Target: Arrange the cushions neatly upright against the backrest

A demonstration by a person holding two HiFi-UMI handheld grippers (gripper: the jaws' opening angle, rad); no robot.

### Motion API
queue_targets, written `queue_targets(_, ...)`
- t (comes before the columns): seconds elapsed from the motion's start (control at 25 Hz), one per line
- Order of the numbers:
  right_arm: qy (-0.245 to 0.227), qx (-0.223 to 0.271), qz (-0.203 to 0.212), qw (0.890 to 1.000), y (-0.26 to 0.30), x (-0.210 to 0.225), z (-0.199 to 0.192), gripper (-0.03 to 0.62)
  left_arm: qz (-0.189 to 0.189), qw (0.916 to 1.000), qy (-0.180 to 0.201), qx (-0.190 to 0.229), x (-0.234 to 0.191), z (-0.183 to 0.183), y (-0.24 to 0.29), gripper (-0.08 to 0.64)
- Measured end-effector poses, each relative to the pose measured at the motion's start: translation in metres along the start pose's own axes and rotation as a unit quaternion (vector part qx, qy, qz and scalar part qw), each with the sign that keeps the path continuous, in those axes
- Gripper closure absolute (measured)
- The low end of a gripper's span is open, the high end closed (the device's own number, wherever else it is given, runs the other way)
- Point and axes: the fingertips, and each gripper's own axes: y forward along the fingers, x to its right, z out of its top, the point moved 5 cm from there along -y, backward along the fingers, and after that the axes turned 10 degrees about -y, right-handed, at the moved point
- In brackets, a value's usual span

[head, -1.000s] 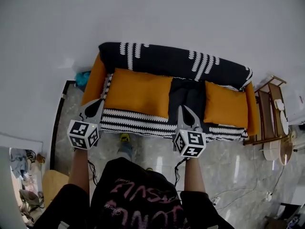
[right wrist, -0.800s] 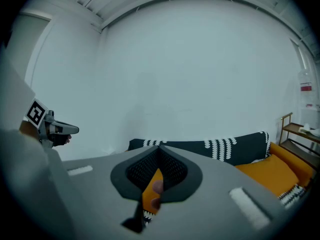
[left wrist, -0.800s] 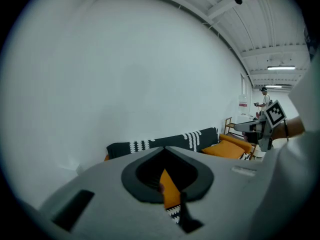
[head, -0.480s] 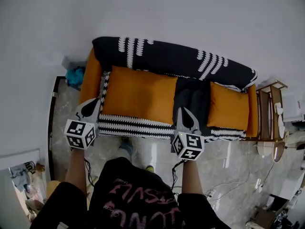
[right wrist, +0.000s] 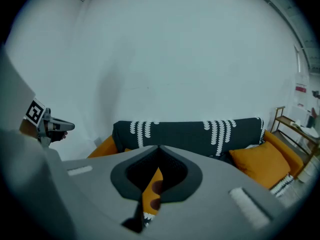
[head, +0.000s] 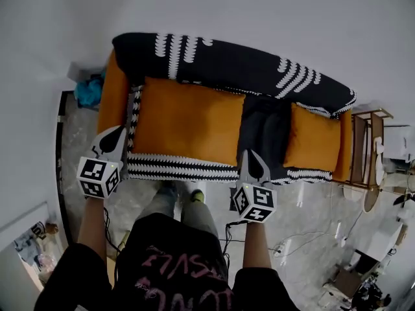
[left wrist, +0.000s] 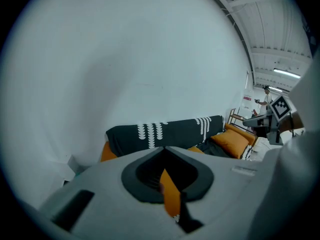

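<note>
**Both grippers clenched and empty, just short of the sofa cushions**

From above: left gripper (head: 117, 133) and right gripper (head: 250, 155) held out side by side, tips at the striped front edge of the seat (head: 181, 168). Neither touches a cushion.

Both are clamped fully together with nothing pinched between the jaws, as each gripper view confirms.

On the seat:
- Big cushion (head: 185, 125), orange, filling the left half and apparently lying flat.
- Black cushion (head: 264, 135), slumped in the middle, just beside the big one.
- Small cushion (head: 312, 144), orange, at the right end, apparently tilted rather than upright.

Behind them: backrest (head: 227, 67), draped in a black throw with white bands.

Judged as the approach, with no cushion raised yet. To do it well:
- Open both sets of jaws wide before reaching in, since shut tips would only push the soft fabric.
- Take the big cushion first, one gripper near each front corner, biting deep enough that the cover cannot slide out.
- Lift the front edge and tip it back until the cushion stands against the backrest.
- Keep clear of the throw, or risk dragging it down.
- Then repeat with the black and small cushions, spacing all three evenly.
</note>
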Motion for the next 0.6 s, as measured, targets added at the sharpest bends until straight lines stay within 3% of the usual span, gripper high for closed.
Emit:
queue_targets(0.2, 0.026, -0.029, 0.005, 0.999, 0.028, 0.011, -0.022, 0.577, 0.009, 0.9998, -0.003, -0.018, -0.018, -0.012, 0.030, 0.560)
queue_targets(0.6, 0.017, -0.072, 0.042, 0.996, 0.091, 0.043, -0.077, 0.562, 0.035, 0.9980, -0.004, -0.053, -0.028, -0.047, 0.091, 0.546)
